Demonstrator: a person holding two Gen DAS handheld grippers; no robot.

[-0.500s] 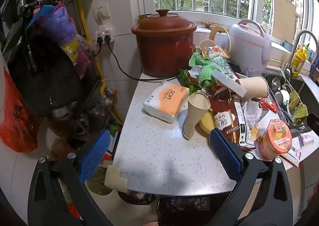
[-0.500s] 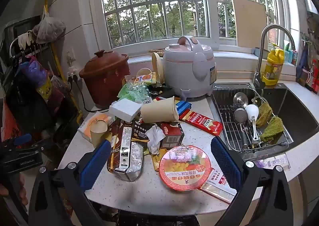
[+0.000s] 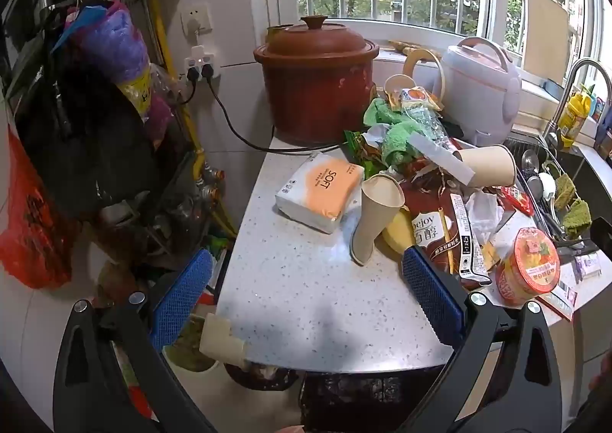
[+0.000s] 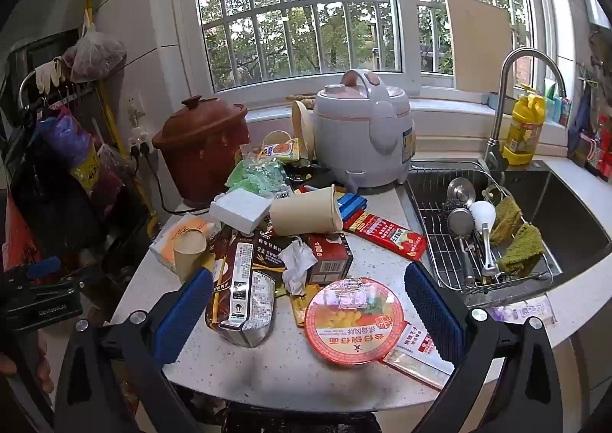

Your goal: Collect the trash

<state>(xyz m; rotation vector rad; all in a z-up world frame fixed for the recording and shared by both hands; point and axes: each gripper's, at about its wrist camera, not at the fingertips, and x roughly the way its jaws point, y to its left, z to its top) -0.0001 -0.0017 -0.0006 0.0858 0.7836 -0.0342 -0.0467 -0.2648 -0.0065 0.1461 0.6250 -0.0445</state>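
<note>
Two grippers hang above the near edge of a white speckled stone counter (image 4: pixel 267 364), both with blue-padded fingers spread wide and holding nothing. The left gripper (image 3: pixel 306 293) is over a bare part of the counter, and the right gripper (image 4: pixel 308 312) is over the trash pile.

From the right wrist view, a round red instant noodle cup lid (image 4: pixel 355 320) lies just ahead between the fingers, at about 1 o'clock. A dark brown snack bag with a white label (image 4: pixel 241 291) lies at 11 o'clock, touching a crumpled white tissue (image 4: pixel 298 264). Behind the tissue stands a small dark red carton (image 4: pixel 331 257). A beige paper cup on its side (image 4: pixel 306 213) rests on top of the pile at 12 o'clock, and a second beige paper cup (image 4: pixel 189 253), tilted, is at 10 o'clock beside an orange and white tissue pack (image 4: pixel 172 238).

Farther back stand a brown clay pot with lid (image 4: pixel 202 153) and a pale grey rice cooker (image 4: pixel 361 127). A steel sink (image 4: pixel 573 211) with a wire rack is at 2 o'clock.
</note>
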